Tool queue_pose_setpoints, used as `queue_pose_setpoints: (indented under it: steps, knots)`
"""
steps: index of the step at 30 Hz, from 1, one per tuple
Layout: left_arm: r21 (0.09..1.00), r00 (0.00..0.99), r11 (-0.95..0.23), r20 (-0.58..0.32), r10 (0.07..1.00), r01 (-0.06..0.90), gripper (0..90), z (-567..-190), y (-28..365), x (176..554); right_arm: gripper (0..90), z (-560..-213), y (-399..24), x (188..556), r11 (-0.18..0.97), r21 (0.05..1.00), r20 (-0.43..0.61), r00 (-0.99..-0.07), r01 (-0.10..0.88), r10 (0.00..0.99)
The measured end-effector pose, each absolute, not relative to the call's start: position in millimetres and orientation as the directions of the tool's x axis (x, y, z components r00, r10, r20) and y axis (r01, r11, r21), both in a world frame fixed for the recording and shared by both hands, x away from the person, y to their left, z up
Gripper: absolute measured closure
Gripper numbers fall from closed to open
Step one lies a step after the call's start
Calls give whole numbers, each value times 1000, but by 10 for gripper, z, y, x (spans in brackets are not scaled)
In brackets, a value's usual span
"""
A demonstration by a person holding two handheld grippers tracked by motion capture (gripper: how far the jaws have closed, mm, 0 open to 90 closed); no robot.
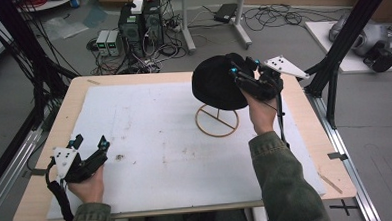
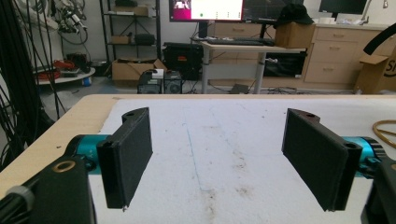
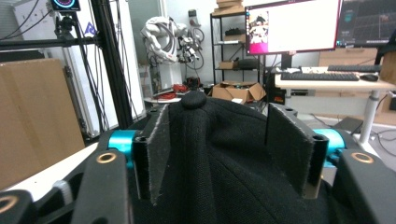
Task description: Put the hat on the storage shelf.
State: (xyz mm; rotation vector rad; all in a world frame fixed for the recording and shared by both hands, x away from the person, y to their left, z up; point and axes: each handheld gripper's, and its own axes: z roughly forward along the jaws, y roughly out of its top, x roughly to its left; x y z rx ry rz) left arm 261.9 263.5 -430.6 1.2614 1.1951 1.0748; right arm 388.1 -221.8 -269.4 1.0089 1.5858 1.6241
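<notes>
The right hand-held gripper has its jaws closed in on a black cap, bunching the fabric between them, above a wooden ring stand at the far right of the desk. Whether the cap rests on the stand is hard to tell. The left hand-held gripper sits wide apart and empty near the front left, over the stained white mat.
</notes>
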Motion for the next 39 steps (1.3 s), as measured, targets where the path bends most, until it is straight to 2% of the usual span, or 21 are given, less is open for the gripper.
queue_pose_setpoints:
  steps: [6,10,21,37,39]
  knots:
    - [997,98,44,-49,994,57,245,-4306,2638,2612,235,-2706,-2200,3861,-32,997,61,-435,73,898]
    - [997,95,47,-52,994,56,245,-4308,2649,2611,198,-2726,-2227,3825,-47,996,72,-404,72,912]
    - [998,94,46,-51,994,52,245,-4307,2642,2612,172,-2890,-2394,3625,-72,996,84,-380,45,921]
    - [997,96,55,-60,994,57,244,-4314,2637,2609,169,-3152,-2576,3341,-27,999,38,-365,33,930]
    - [997,94,55,-60,994,56,244,-4313,2640,2609,147,-3197,-2593,3314,-17,999,26,-353,30,935]
